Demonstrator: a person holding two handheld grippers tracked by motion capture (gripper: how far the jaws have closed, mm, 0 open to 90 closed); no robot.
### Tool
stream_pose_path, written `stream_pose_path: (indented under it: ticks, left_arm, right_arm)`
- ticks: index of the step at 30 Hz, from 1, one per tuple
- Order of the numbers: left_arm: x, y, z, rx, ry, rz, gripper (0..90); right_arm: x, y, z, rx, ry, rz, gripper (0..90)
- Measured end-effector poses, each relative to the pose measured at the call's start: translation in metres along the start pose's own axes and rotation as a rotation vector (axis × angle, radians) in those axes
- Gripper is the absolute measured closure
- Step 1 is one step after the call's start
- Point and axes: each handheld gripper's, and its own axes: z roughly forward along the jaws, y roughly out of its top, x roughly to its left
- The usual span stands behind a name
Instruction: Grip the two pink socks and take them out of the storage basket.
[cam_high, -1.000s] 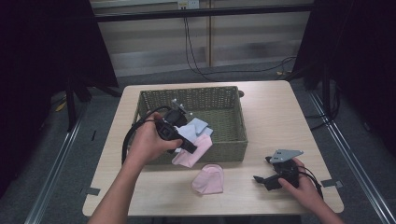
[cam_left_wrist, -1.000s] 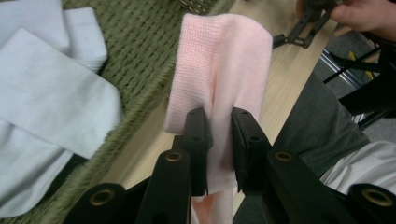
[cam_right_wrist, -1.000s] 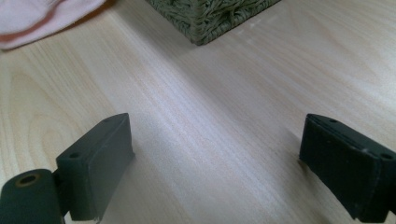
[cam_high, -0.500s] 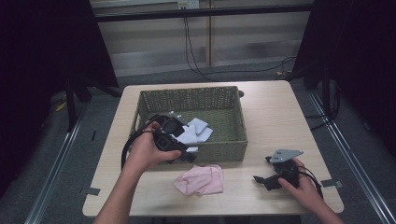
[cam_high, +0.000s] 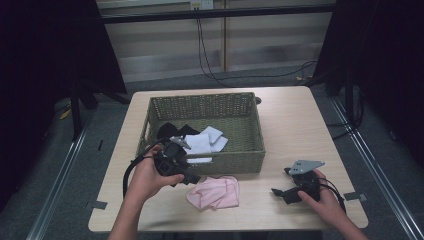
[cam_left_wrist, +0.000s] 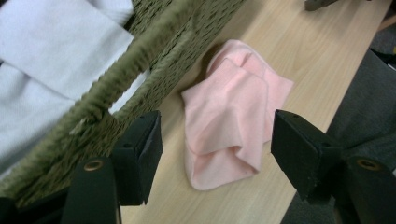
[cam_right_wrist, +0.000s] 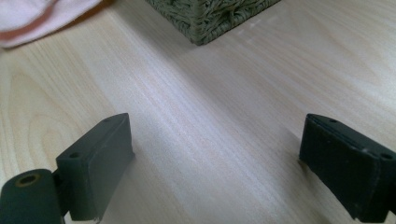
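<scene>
A crumpled pink cloth (cam_high: 214, 192) lies loose on the wooden table just in front of the woven basket (cam_high: 235, 162). My left gripper (cam_high: 192, 178) hovers at the basket's front left corner and points at the cloth. Its jaws have just been opening, and nothing is pressed between them. In the left gripper view the pink cloth (cam_left_wrist: 229, 116) lies on the table beyond the spread jaws of the left gripper (cam_left_wrist: 217, 135), beside the basket's rim (cam_left_wrist: 130, 79). My right gripper (cam_high: 280, 192) rests open near the table's front right; in its own view the right gripper (cam_right_wrist: 215, 149) frames bare wood.
Inside the basket lie white cloths (cam_high: 205, 142) and a black cloth (cam_high: 167, 131). The right gripper view catches the basket's corner (cam_right_wrist: 215, 14) and an edge of the pink cloth (cam_right_wrist: 37, 18). The table's front edge runs close behind both hands.
The left gripper let go of the pink cloth, which dropped from the basket's front edge onto the table. That gripper then sank towards the table with wider jaws. The right hand kept still.
</scene>
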Motion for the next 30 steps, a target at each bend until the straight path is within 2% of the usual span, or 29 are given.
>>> stream_pose_path:
  ticks: [6,10,13,15,18,21,24,25,27,28,30]
  left_arm:
    - [0.005,-0.016,0.010,-0.017,0.017,0.005,30.9]
    - [0.008,-0.027,0.020,-0.022,0.024,-0.006,30.4]
    - [0.011,-0.034,0.027,-0.014,0.023,0.006,29.7]
    - [0.012,-0.040,0.033,-0.016,0.027,-0.006,29.2]
    - [0.015,-0.048,0.042,-0.007,0.027,0.015,28.4]
    - [0.016,-0.054,0.050,-0.003,0.028,0.015,28.4]
    - [0.016,-0.057,0.053,0.012,0.030,0.031,27.7]
    - [0.015,-0.057,0.053,0.007,0.029,0.021,27.7]
    - [0.013,-0.056,0.053,-0.004,0.021,0.032,27.1]
    - [0.012,-0.055,0.053,-0.001,0.026,0.053,27.3]
    - [0.009,-0.053,0.054,-0.017,0.015,0.056,26.6]
  right_arm:
    - [0.000,0.000,0.000,0.000,0.000,0.000,8.8]
    - [0.000,0.000,0.000,0.001,0.000,0.001,8.8]
    - [0.000,0.000,0.000,0.001,0.000,0.001,8.8]
    - [0.000,0.000,0.000,0.000,0.000,0.001,8.8]
    - [0.000,0.000,0.000,0.000,0.000,0.000,8.8]
    - [0.000,0.000,0.000,0.001,0.000,0.002,8.8]
    - [0.000,0.000,0.000,0.001,0.000,0.001,8.8]
    - [0.000,0.000,0.000,0.001,0.000,0.001,8.8]
    - [0.000,0.000,0.000,0.001,0.000,0.001,8.8]
    - [0.000,0.000,0.000,0.001,0.000,0.001,8.8]
    - [0.000,0.000,0.000,0.000,0.000,0.000,8.8]
